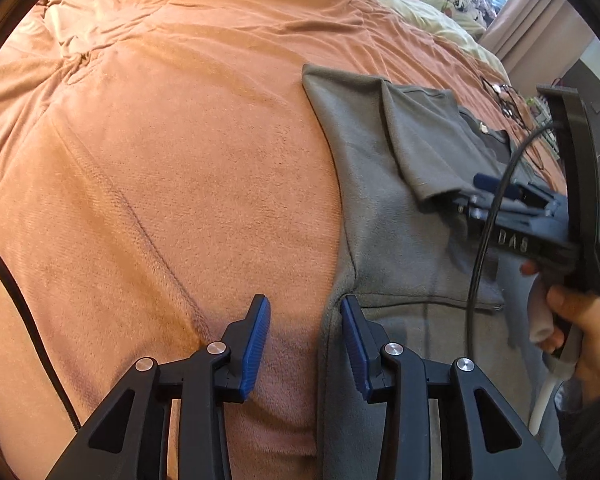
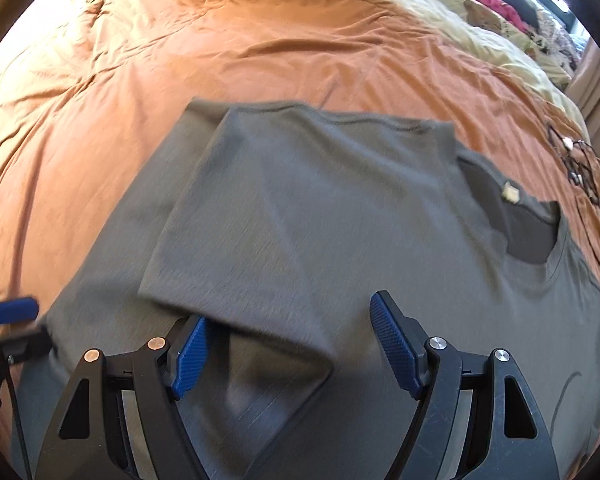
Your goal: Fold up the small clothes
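A grey T-shirt (image 2: 340,208) lies on the orange bed cover (image 2: 260,48), one sleeve folded inward over the body. It also shows in the left wrist view (image 1: 400,208). My right gripper (image 2: 292,340) is open just above the shirt, the folded sleeve's lower edge lying between its fingers. In the left wrist view the right gripper (image 1: 496,196) hovers over the sleeve's end. My left gripper (image 1: 305,332) is open and empty at the shirt's left side edge, one finger (image 1: 256,344) over the cover, the other over the shirt.
The orange cover (image 1: 160,160) spreads wide to the left. A pale quilt (image 2: 480,40) and a pile of colourful clothes (image 2: 512,8) lie at the far right. Dark cables (image 2: 584,176) lie on the cover to the right of the shirt's collar.
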